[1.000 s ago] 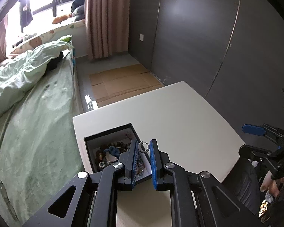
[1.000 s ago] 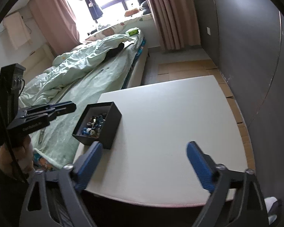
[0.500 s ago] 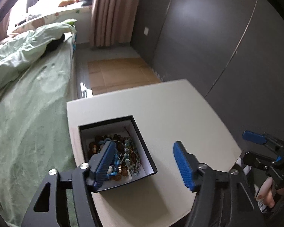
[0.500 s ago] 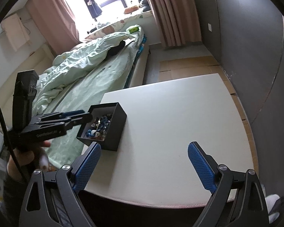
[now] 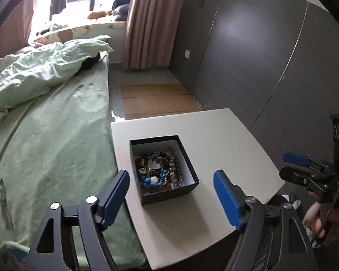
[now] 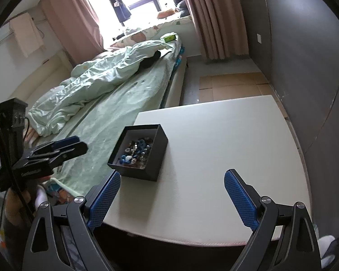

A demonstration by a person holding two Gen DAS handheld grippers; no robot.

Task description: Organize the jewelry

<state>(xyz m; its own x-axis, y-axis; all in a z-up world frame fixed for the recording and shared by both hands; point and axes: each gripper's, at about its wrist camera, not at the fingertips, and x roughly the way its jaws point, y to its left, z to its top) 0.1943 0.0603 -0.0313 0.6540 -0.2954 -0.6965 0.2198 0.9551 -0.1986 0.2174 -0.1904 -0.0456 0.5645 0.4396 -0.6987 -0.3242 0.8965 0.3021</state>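
Observation:
A black open box (image 5: 169, 195) with a white lining stands near the left edge of the white table (image 5: 214, 133). Beads, a blue bracelet and other jewelry (image 5: 157, 171) lie heaped inside it. My left gripper (image 5: 170, 174) hovers short of the box, its jaws opening, with nothing between the blue pads. The right wrist view shows the same box (image 6: 157, 155) and jewelry (image 6: 135, 151), with the left gripper (image 6: 63, 145) to the box's left, over the bed. My right gripper (image 6: 172, 173) is open and empty above the table's near edge (image 6: 192, 232).
A bed with a green sheet (image 5: 45, 146) and a crumpled duvet (image 5: 34, 76) runs along the table's left side. A dark wardrobe wall (image 5: 248, 56) stands to the right. Cardboard (image 5: 151, 99) covers the floor beyond the table. A hand (image 5: 316, 216) holds the right gripper.
The left gripper was shut on a small ring over the box. Its jaws have spread wide, the ring is out of them, and the gripper has drawn back from the box.

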